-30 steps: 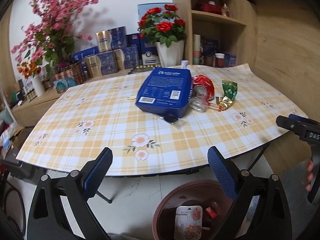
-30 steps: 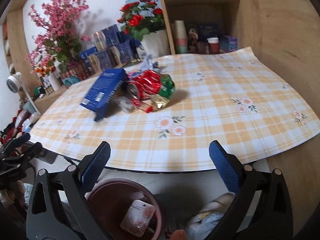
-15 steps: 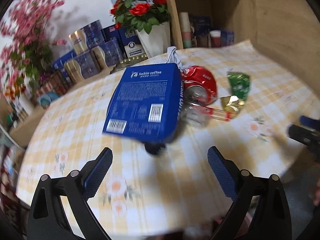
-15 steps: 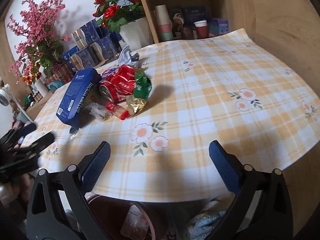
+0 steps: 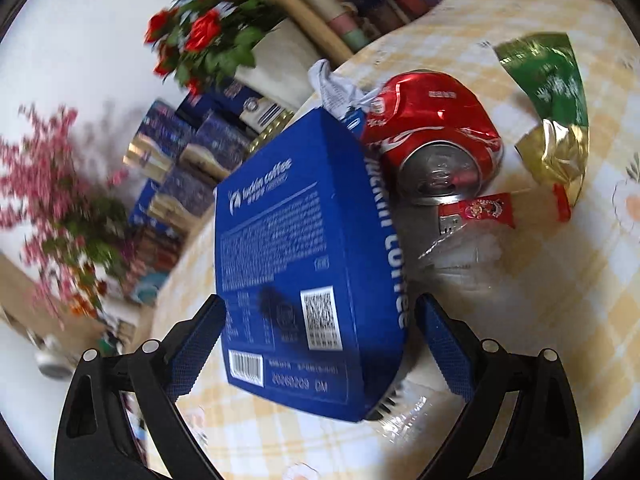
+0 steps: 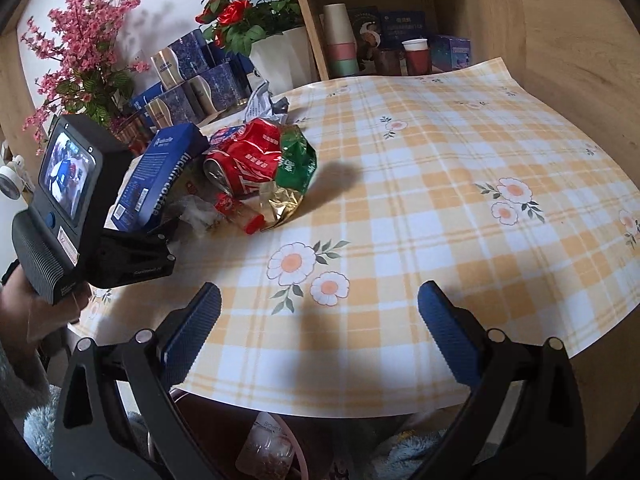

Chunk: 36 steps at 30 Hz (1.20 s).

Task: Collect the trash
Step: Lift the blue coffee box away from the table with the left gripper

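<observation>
A pile of trash lies on the checked tablecloth [image 6: 420,200]. A blue coffee box [image 5: 304,264] leans tilted on the pile, also seen in the right wrist view [image 6: 160,176]. Beside it are a crushed red can [image 5: 436,140], a green and gold wrapper [image 5: 552,112], a small red sachet [image 5: 480,210], clear plastic [image 5: 460,256] and crumpled white paper [image 5: 336,88]. My left gripper [image 5: 320,344] is open, its jaws on either side of the box's near end without touching it. My right gripper [image 6: 320,328] is open and empty over the table's front edge.
A brown bin [image 6: 256,440] with a packet inside stands under the table's front edge. A white pot of red roses [image 6: 280,60], blue gift boxes [image 6: 192,76] and pink blossoms [image 6: 80,52] stand behind the pile. A wooden shelf with cups [image 6: 340,40] is at the back right.
My left gripper has moved forward over the table, up to the blue box, which now sits between its open jaws. My right gripper has risen and moved in over the table's edge.
</observation>
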Each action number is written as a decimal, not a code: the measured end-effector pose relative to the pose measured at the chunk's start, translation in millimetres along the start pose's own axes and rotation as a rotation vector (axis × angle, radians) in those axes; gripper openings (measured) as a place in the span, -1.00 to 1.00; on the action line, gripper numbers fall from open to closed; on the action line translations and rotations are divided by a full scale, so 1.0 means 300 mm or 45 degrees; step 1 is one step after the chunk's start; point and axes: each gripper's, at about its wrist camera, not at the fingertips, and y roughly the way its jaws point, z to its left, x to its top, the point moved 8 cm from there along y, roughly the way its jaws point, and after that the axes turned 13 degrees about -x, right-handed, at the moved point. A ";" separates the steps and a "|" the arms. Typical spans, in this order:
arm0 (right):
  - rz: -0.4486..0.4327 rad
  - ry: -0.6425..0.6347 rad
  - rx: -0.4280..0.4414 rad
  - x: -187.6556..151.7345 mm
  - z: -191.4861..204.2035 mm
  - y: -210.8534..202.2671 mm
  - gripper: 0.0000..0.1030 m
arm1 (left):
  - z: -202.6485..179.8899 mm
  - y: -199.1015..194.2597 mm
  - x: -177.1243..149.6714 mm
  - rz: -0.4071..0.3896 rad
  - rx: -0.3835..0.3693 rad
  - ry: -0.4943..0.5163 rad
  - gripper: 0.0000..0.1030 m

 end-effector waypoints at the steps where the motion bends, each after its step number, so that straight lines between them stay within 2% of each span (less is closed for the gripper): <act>1: -0.001 0.002 0.002 -0.001 0.000 -0.002 0.89 | 0.002 0.002 0.003 0.000 -0.015 -0.005 0.60; 2: -0.003 0.002 0.002 0.000 0.001 -0.005 0.89 | 0.009 0.008 0.000 0.019 -0.080 -0.037 0.22; 6: -0.020 -0.009 0.016 0.005 0.014 -0.028 0.89 | 0.062 -0.048 0.001 -0.021 -0.153 -0.134 -0.23; 8: -0.026 -0.017 0.023 0.006 0.023 -0.038 0.89 | 0.104 -0.098 0.004 -0.054 -0.265 -0.229 -0.28; 12: -0.033 -0.025 0.043 0.009 0.046 -0.058 0.89 | 0.265 -0.181 -0.034 -0.095 -0.476 -0.533 -0.45; 14: -0.037 -0.035 0.050 0.010 0.061 -0.069 0.89 | 0.360 -0.200 -0.086 -0.088 -0.593 -0.730 -0.49; 17: -0.041 -0.047 0.061 0.009 0.079 -0.080 0.89 | 0.441 -0.220 -0.171 -0.070 -0.744 -0.959 -0.50; 20: -0.029 -0.044 0.068 0.005 0.089 -0.077 0.89 | 0.464 -0.246 -0.242 -0.043 -0.764 -1.000 -0.52; 25: -0.006 -0.051 0.077 -0.005 0.102 -0.064 0.89 | 0.484 -0.264 -0.324 -0.017 -0.741 -1.054 -0.53; 27: 0.000 -0.064 0.073 -0.005 0.105 -0.056 0.89 | 0.475 -0.244 -0.332 -0.010 -0.706 -1.017 -0.45; 30: 0.003 -0.091 0.061 0.009 0.106 -0.039 0.89 | 0.446 -0.196 -0.318 -0.024 -0.740 -0.996 -0.32; 36: -0.033 -0.097 0.051 0.121 0.101 0.021 0.89 | 0.434 -0.113 -0.283 -0.067 -0.776 -1.023 -0.38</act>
